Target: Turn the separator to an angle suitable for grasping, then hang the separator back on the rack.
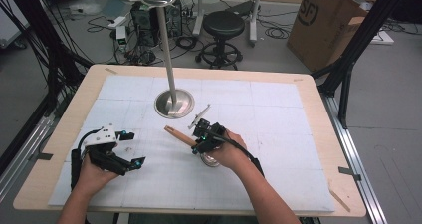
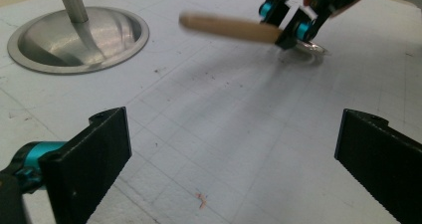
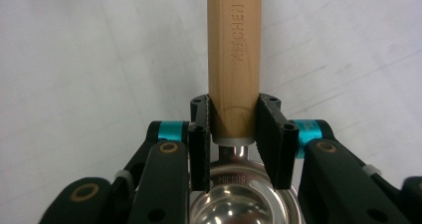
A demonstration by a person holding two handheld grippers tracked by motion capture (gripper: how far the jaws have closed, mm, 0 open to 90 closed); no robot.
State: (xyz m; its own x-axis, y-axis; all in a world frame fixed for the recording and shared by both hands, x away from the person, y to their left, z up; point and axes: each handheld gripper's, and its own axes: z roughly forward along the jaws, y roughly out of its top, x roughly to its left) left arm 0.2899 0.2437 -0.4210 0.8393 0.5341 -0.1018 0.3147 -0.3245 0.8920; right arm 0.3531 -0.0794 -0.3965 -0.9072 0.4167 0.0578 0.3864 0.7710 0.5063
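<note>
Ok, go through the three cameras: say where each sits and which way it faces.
High view: above the table's near side, looking forward and down; both forearms, left gripper.
Left gripper view: on it, facing the stand base; own jaws open.
Right gripper view: on the right gripper, along its jaws.
Shared: all three show the measuring cup's wooden handle.

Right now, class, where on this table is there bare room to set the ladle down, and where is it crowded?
Bare mat lies right of the stand base, out to the table's right edge, and along the near edge between the two forearms. It is tighter around the base, where the right gripper holds the ladle, and by the left gripper.
</note>
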